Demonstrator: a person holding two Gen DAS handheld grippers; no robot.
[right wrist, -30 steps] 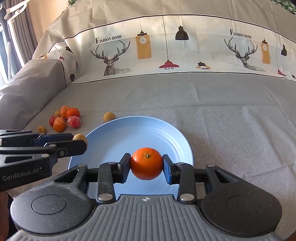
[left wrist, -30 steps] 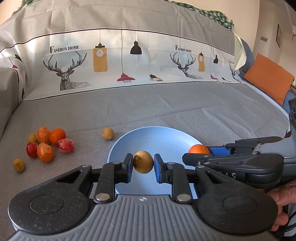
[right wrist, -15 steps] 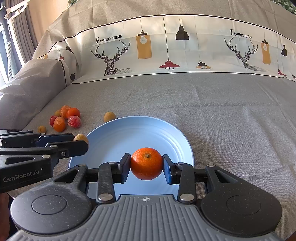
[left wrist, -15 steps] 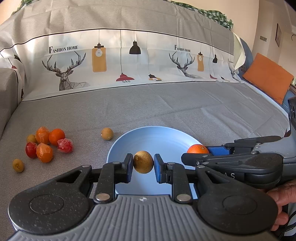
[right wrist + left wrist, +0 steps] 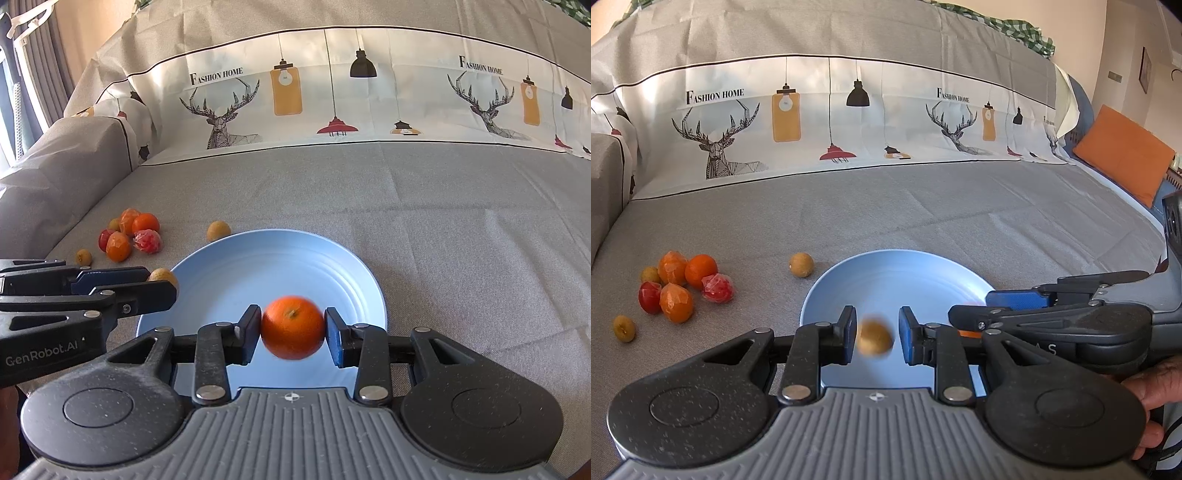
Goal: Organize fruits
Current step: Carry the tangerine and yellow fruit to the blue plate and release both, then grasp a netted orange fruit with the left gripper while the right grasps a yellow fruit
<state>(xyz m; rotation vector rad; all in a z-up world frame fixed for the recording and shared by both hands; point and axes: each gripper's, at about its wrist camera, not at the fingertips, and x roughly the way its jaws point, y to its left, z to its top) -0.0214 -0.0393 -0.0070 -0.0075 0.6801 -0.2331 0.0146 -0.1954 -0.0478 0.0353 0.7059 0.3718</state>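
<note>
Step in hand, we judge: release of 2 fruits over blue plate [image 5: 373, 295]. Left gripper [image 5: 874, 339] spread; brown longan [image 5: 874, 338] blurred, clear of both pads, dropping above plate's near rim. Right gripper [image 5: 293, 328] opening; mandarin [image 5: 293, 326] blurred between its pads, over plate's near half. Next move calls for retreat, then reach to cluster left of plate. We count there 8 fruits: 3 orange, 2 red, 3 brown.

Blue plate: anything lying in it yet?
Plate surface in view is bare. The orange and brown fruit are blurred above it, the right gripper's jaws opening around the orange. Near part is covered.
</note>
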